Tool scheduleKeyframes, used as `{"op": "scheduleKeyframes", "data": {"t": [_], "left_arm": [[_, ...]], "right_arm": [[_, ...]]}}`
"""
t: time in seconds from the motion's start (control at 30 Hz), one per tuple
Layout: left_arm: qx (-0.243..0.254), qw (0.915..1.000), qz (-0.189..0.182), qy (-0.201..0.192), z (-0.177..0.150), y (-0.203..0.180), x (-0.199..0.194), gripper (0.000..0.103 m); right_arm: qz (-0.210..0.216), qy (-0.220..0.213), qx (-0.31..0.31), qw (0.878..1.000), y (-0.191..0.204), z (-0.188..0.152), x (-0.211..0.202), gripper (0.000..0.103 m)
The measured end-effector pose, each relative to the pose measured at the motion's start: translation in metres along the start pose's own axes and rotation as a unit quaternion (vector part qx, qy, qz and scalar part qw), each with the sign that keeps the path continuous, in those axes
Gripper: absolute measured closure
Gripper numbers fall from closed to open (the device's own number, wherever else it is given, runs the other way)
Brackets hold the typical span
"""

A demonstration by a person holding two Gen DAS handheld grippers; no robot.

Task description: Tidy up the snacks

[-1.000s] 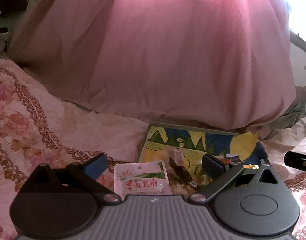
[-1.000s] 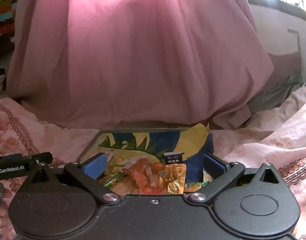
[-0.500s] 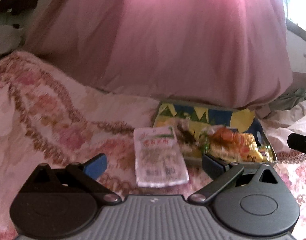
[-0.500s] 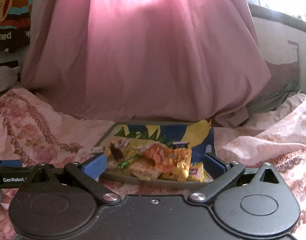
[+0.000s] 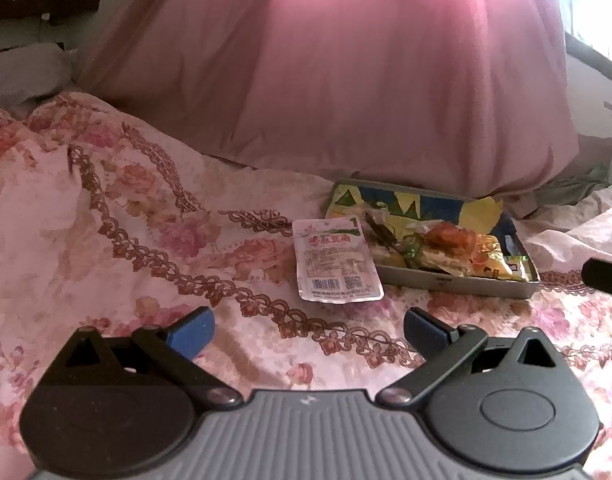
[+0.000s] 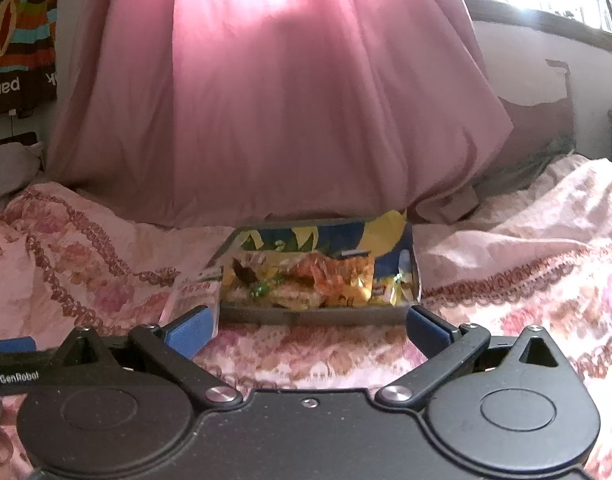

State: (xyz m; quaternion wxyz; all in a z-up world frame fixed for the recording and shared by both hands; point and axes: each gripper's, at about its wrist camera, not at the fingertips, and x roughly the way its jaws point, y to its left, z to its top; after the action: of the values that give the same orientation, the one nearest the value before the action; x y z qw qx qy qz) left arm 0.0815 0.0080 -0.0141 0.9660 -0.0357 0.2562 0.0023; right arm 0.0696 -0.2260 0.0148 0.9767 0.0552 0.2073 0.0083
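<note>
On a floral bedspread (image 5: 146, 240) in front of a draped pink curtain (image 5: 366, 80), a shallow grey tray (image 5: 458, 282) is sitting with its printed blue-and-yellow lining showing, and it is holding a loose pile of snack packets (image 5: 458, 246): an orange one, yellow ones, a green-tinted one and a dark item, too jumbled for me to count exactly. I am seeing one tray and one white snack pouch (image 5: 336, 262) with red lettering, which is lying flat on the bedspread just beside the tray's left wall, outside it. I am holding my left gripper (image 5: 308, 326) low over the quilt, well short of the pouch, its blue-padded fingers (image 5: 192, 330) spread wide with nothing between them. My right gripper (image 6: 308, 326) is hovering level before the tray's near wall, its tongs equally wide and gripping nothing; from its camera the white pouch (image 6: 196, 290) is peeking past the left finger, and the tray (image 6: 314, 315) is lying straight ahead.
</note>
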Motion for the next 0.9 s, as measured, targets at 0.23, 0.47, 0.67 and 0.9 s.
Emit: {"op": "scheduleKeyframes", "data": {"t": [0.23,0.47,0.67,0.9], "left_arm": [[-0.013,0.9998,-0.009,0.007,-0.010,0.000,-0.019,0.000],[0.022,0.9996,-0.016,0.007,-0.022,-0.013,-0.029,0.000],[0.021,0.9996,-0.017,0.011,-0.023,-0.015,-0.028,0.000],[0.023,0.9995,-0.017,0.010,-0.023,-0.014,-0.027,0.000]], "right_arm": [[-0.016,0.028,0.006,0.999,-0.003,-0.018,-0.016,0.001],[-0.021,0.057,-0.015,0.998,0.003,-0.033,-0.027,0.001],[-0.026,0.063,-0.011,0.998,0.004,-0.037,-0.028,0.001],[-0.031,0.064,-0.010,0.997,0.004,-0.037,-0.026,0.001]]}}
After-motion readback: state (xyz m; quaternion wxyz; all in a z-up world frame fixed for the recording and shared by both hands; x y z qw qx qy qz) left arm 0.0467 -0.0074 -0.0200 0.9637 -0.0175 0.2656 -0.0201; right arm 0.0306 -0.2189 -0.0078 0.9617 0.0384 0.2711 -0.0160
